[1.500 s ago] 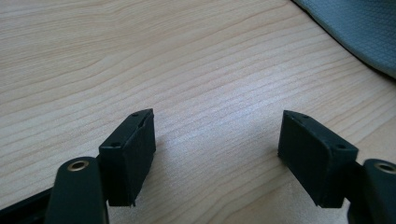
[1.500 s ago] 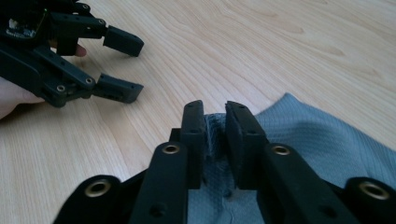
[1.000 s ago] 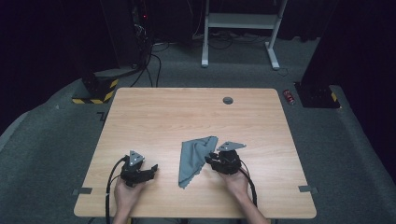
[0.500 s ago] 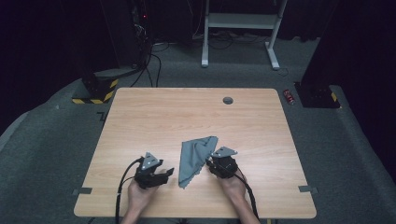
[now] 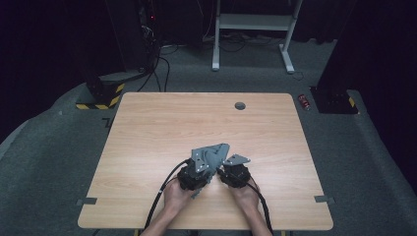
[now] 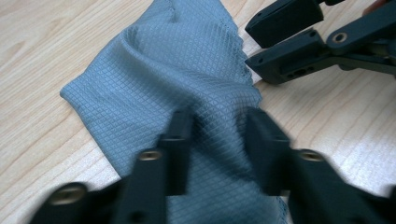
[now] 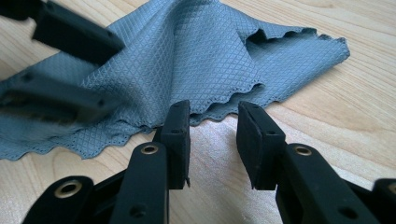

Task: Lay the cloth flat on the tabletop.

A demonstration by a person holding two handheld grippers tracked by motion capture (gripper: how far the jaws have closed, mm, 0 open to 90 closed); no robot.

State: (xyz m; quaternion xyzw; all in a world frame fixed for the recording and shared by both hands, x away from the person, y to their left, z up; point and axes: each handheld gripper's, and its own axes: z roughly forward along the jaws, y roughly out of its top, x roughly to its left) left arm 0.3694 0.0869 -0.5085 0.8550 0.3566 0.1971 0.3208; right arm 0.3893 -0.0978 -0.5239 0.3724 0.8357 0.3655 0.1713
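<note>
Grey cloth (image 6: 173,79) lies rumpled on the table (image 5: 147,128); left gripper (image 6: 217,135) has just been closing over it, not yet pinching, right gripper (image 7: 212,140) open beside its edge.

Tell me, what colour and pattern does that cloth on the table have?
The thin woven cloth is grey-blue with a fine diamond grid and a scalloped edge, clearest in the left gripper view.

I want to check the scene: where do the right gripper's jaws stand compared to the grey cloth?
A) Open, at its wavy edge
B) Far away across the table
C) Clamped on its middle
A: the right gripper has open jaws at the cloth's wavy edge.
</note>
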